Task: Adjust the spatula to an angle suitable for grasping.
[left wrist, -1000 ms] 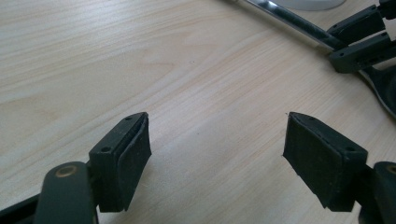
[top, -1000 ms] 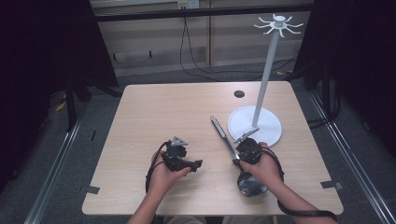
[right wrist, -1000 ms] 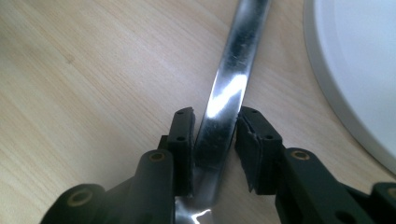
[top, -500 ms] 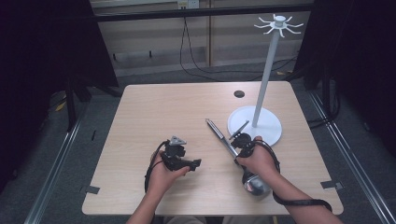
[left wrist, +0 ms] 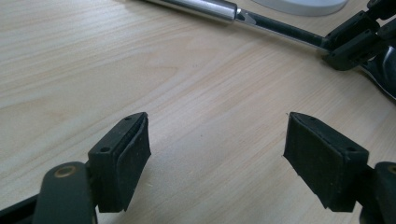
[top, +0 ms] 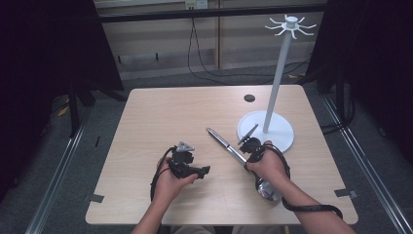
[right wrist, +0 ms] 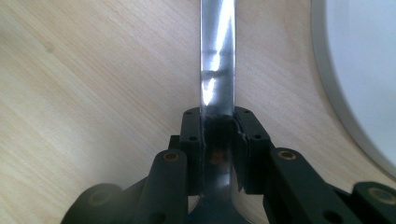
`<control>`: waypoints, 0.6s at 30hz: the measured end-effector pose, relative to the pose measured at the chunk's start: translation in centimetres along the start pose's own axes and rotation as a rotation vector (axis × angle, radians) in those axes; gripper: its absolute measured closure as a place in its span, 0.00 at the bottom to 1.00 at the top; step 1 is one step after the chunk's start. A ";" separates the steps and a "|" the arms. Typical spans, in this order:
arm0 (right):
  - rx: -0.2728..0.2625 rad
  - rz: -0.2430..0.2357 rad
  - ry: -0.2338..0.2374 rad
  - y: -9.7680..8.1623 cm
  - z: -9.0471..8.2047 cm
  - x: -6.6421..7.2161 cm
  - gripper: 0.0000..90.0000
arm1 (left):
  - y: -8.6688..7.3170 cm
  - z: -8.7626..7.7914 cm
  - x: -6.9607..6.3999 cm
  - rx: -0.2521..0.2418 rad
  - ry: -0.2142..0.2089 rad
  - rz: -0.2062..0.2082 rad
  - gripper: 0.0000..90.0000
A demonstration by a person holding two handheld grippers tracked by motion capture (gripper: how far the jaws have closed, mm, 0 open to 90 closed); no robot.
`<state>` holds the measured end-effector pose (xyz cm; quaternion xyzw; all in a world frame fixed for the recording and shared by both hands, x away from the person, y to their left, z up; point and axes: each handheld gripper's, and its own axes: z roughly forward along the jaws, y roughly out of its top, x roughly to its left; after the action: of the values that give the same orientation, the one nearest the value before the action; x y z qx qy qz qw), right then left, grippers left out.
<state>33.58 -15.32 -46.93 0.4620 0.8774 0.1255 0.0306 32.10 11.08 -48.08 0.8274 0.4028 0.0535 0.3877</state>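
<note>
High view: light wood tabletop (top: 160, 117), taken left to right, with the white stand (top: 272, 122) at its right side as the landmark. Left hand-held gripper (top: 202, 171) sits well left of the stand's round base and nearer the person, held in the left hand (top: 170, 180), grey three-cornered plate on top, jaws pointing right toward the stand. Left gripper view: left hand-held gripper (left wrist: 217, 149) has its jaws spread wide, bare wood between the pads, nothing held; low over the surface. Next, a long metal ladle (top: 229, 148) lies slantwise just left of the stand's base, handle tip pointing up and away from the stand, shiny bowl end nearer the person by the right forearm. Right hand-held gripper (top: 246, 151) is just beside the near-left edge of the base, held in the right hand (top: 268, 165); a cable loops from it back along the forearm. Right gripper view: right hand-held gripper (right wrist: 218, 140) has its jaws closed tight on the ladle (right wrist: 217, 70) where the polished shaft narrows; white rim of the stand (right wrist: 355, 93) shows at the right, apart from the shaft. A small dark round hole (top: 249, 98) lies in the tabletop, beyond and just left of the stand's pole.
</note>
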 end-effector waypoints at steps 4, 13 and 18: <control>-0.079 0.035 0.029 -0.7 -0.6 -0.6 0.84 | -0.1 0.1 0.3 -0.007 0.000 0.000 0.22; -0.233 0.034 0.059 -2.1 -2.9 -0.8 0.84 | 0.1 -0.1 0.4 -0.050 0.009 -0.008 0.12; -0.320 0.049 0.068 -2.8 -4.1 -1.0 0.84 | 0.1 -0.2 0.3 -0.056 -0.002 -0.005 0.12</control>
<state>31.22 -18.47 -43.74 0.4681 0.8352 0.2798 0.0712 32.31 11.35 -47.98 0.8153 0.4029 0.0626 0.4112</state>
